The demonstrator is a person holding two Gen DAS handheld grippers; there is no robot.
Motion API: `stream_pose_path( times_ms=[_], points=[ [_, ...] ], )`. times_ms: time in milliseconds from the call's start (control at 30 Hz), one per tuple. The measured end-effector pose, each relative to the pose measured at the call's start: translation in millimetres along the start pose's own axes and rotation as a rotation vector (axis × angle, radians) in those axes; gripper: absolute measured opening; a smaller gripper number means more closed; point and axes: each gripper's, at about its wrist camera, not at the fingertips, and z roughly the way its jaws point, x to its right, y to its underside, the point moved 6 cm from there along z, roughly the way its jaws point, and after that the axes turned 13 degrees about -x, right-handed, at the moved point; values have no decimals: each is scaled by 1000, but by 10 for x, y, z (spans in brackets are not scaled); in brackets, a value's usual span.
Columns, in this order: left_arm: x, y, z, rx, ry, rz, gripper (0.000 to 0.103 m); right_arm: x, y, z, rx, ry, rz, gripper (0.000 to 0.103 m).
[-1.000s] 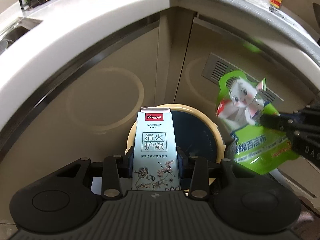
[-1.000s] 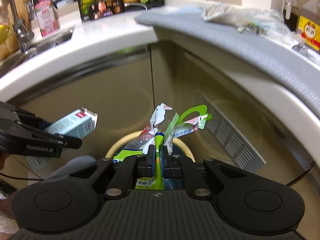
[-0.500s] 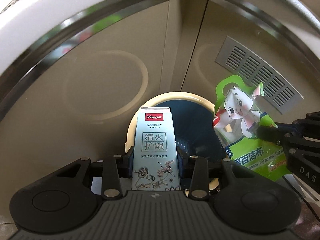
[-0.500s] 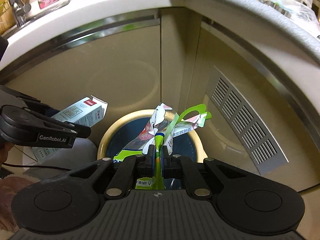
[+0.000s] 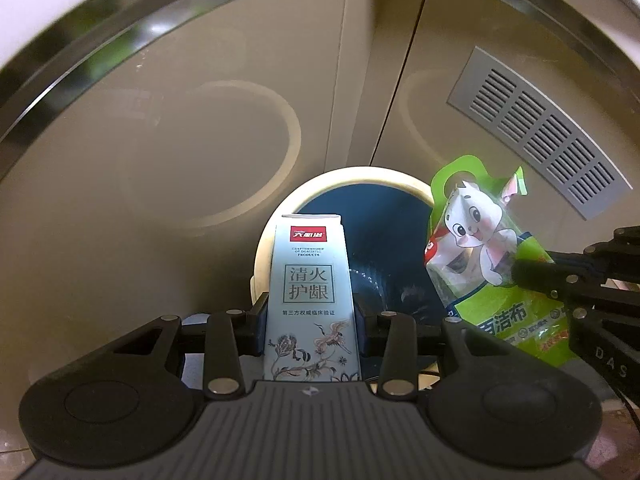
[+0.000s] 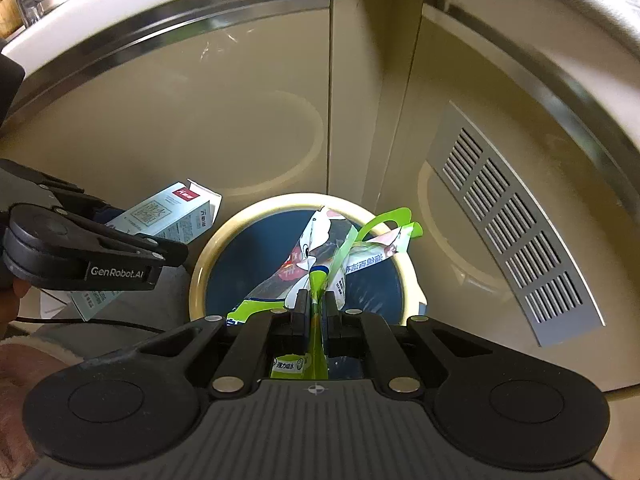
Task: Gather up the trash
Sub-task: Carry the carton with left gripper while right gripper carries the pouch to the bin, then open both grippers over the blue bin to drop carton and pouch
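1 box [image 5: 312,304], 1 green packet [image 5: 486,264], 1 bin [image 6: 224,248].

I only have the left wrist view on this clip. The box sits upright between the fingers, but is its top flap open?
Observer: Yes. The right wrist view shows the box with its end flap standing open.
Operator: Is the green packet over the bin?
Observer: From the right gripper, the green packet hangs over the bin, whose liner is dark blue.
Operator: How is the packet gripped?
Observer: It is pinched edge-on, folded thin between nearly closed pads.
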Motion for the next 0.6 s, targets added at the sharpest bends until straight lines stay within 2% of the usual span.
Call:
stream_pose_path(
  times_ms=[600],
  points=[
    [103, -119, 308, -77, -28, 22, 44, 79, -124, 445, -107, -20, 27, 6]
  ],
)
